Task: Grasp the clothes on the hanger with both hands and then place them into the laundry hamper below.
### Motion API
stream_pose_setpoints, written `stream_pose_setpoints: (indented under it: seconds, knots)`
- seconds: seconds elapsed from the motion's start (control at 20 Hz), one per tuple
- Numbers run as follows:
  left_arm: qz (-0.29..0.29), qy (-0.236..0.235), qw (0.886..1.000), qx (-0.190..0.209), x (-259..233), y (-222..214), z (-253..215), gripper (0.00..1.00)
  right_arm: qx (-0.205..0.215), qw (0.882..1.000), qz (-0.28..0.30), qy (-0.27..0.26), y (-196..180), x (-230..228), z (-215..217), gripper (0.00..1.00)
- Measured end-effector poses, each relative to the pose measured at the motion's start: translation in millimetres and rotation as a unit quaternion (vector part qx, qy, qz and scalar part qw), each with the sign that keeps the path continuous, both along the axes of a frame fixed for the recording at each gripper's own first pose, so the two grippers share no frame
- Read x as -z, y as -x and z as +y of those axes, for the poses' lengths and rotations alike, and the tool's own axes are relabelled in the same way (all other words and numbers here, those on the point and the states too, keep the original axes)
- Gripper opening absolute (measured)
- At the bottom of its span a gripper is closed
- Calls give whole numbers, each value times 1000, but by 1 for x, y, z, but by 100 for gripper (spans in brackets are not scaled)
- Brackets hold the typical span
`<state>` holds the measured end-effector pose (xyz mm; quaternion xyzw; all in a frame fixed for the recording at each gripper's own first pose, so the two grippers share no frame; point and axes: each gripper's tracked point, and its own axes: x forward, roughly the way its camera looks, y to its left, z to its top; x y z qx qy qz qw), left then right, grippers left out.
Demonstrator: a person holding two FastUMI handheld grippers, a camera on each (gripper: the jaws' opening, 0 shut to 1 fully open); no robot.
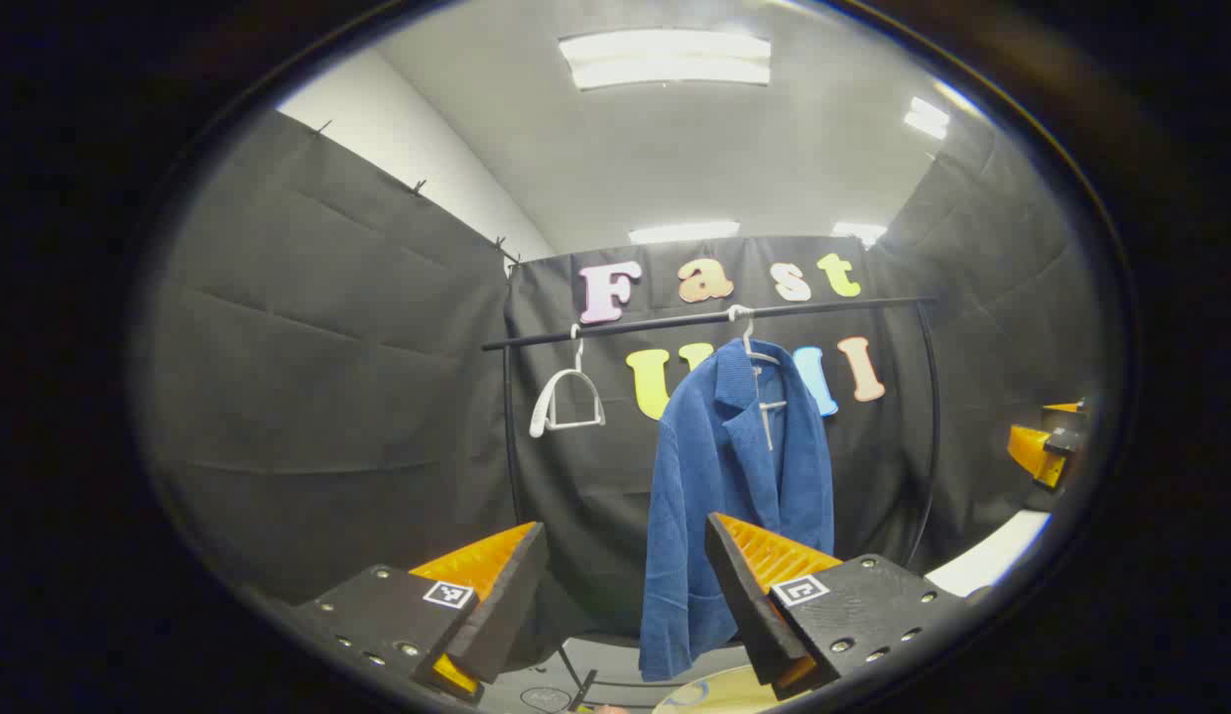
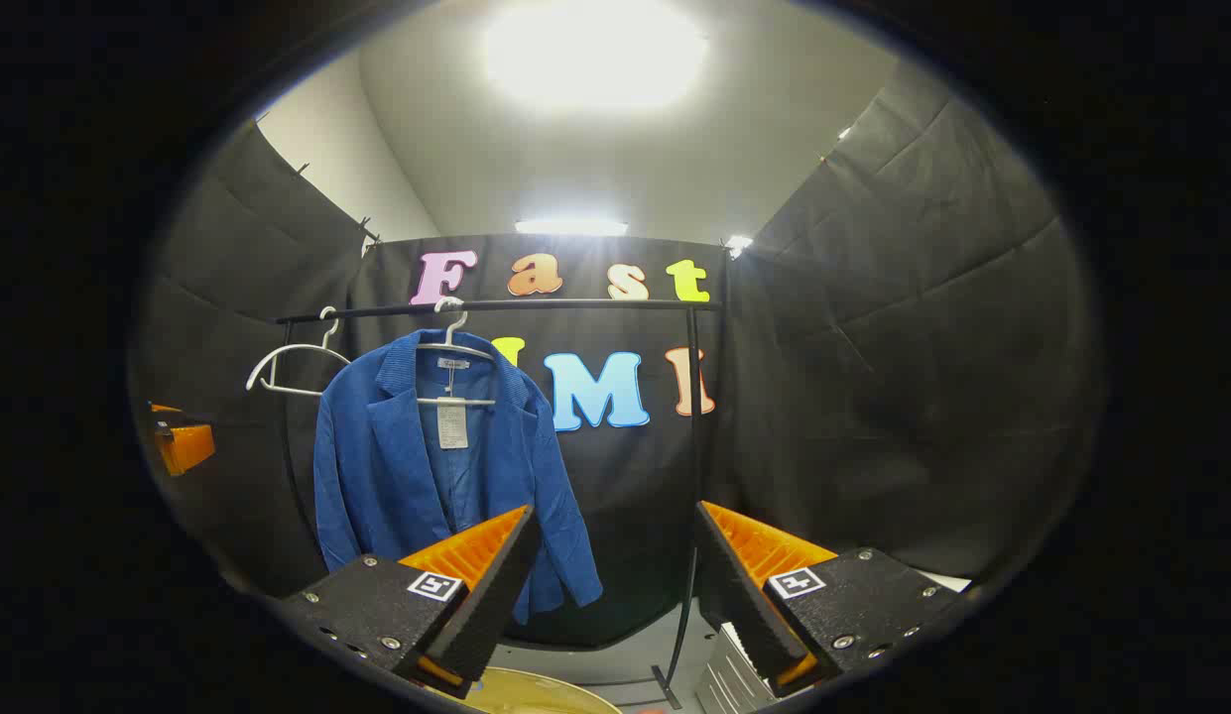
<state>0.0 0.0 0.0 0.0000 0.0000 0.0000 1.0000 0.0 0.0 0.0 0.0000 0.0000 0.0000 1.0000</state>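
Left tool point(image 1: 625, 595): in the left gripper view its two fingers stand wide apart at the bottom, holding nothing, pointed toward the rack.
Right tool point(image 2: 610, 580): in the right gripper view its fingers are likewise spread with an empty gap between them; it also shows far off at the right edge of the left gripper view point(image 1: 1046, 451), while the left tool shows at the left edge of the right gripper view point(image 2: 184, 441).
Laundry hamper point(image 2: 536, 694): a pale yellowish round rim shows just below the tools at the bottom of both views point(image 1: 719, 694), under the hanging jacket; its inside cannot be made out.
Slatted white object point(image 2: 729, 674): low on the floor beside the rack's right post, too cut off to name.
Blue jacket point(image 1: 734, 496): a corduroy-like blazer hanging upright on a white hanger point(image 1: 759, 362), front open, a paper tag inside the collar; neither tool touches it, and it hangs well beyond the fingertips point(image 2: 446, 476).
Spare hanger point(image 1: 567, 402): white, bare, hooked on the same rail to the jacket's left, apart from it.
Clothes rail point(image 1: 704, 317): a thin black bar on black posts, standing in front of the booth's black cloth wall.
Ceiling lights point(image 1: 665, 58): bright panels overhead.
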Motion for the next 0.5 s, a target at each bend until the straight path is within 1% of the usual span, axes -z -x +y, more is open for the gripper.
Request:
stream_pose_setpoints:
  seconds: [0.5]
  knots:
    - [-5, 3, 1000, 1, -3, 6, -9, 92, 1, 1000, -5, -7, -6, -2, -7, 96]
